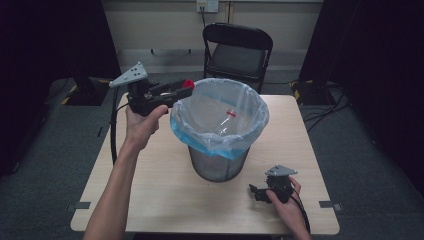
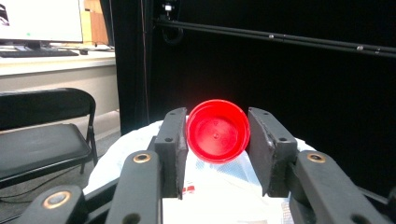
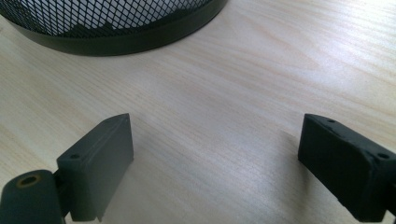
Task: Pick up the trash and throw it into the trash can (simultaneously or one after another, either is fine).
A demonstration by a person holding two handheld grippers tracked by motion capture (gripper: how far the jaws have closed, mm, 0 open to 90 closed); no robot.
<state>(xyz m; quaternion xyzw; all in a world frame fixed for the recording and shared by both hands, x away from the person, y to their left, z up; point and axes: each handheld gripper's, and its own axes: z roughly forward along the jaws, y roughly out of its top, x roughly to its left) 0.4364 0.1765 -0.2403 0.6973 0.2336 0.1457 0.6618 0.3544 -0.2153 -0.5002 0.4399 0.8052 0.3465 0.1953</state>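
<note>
A black mesh bin (image 1: 218, 165) lined with a clear blue-tinted bag (image 1: 220, 115) stands mid-table. My left gripper (image 1: 186, 88) is held up at the bag's left rim, shut on a round red cap (image 1: 188, 83). In the left gripper view the red cap (image 2: 217, 131) sits squeezed between the two pads (image 2: 173, 142), its hollow side facing the camera, above the bag (image 2: 219, 186). A clear plastic bottle (image 1: 225, 122) lies inside the bin. My right gripper (image 1: 254, 192) rests low on the table near the bin's right front, open, with bare wood between its pads (image 3: 100, 156).
A black folding chair (image 1: 236, 50) stands behind the wooden table (image 1: 150, 200). The bin's mesh base (image 3: 116, 28) lies close ahead of the right gripper. Dark curtains hang on both sides. Cables run over the floor at the right.
</note>
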